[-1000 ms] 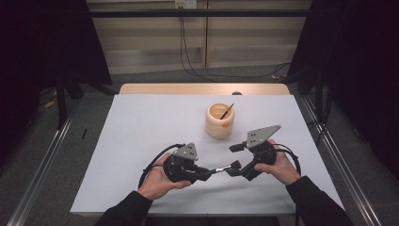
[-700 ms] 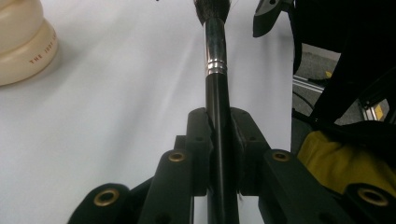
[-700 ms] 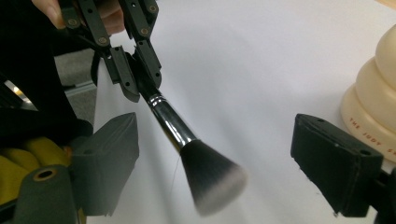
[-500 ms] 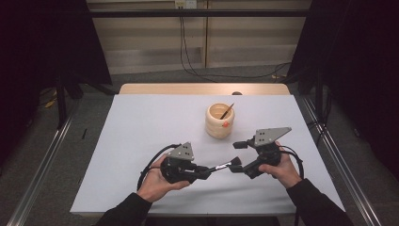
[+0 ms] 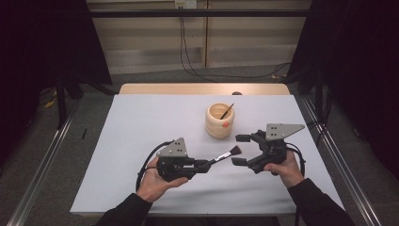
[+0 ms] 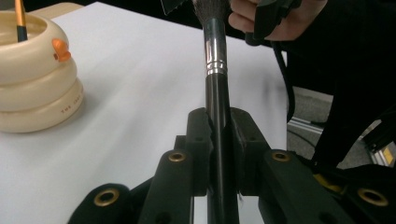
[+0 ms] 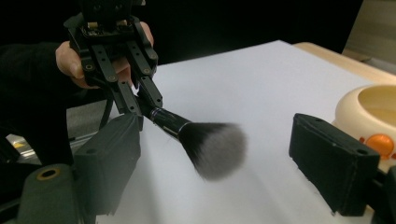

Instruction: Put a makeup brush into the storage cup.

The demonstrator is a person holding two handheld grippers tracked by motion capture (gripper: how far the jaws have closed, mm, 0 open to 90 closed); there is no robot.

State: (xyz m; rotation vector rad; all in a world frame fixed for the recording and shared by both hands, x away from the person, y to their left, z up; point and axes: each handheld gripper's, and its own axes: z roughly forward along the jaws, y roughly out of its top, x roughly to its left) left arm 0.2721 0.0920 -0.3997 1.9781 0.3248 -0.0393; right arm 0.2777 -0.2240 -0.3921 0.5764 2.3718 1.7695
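Observation:
A black-handled makeup brush (image 5: 225, 155) with a silver ferrule lies level above the table, and my left gripper (image 5: 202, 165) is shut on its handle (image 6: 216, 56). Its dark bristle head (image 7: 215, 147) points right and sits between the wide-apart jaws of my right gripper (image 5: 241, 149), touching neither. The right gripper (image 7: 219, 163) is open. A cream ribbed holder (image 5: 219, 121) with an orange spot stands behind both grippers, and a thin brush (image 5: 227, 111) leans inside it.
The white table sheet (image 5: 141, 122) covers the table, with a wooden strip (image 5: 202, 88) along its far edge. Metal rails (image 5: 42, 165) run along both sides of the table. The holder (image 6: 37, 79) stands close beside the left gripper's line.
The right gripper has shifted slightly to the right, so the brush head sits nearer its jaw tips. The left gripper and the brush have kept still.

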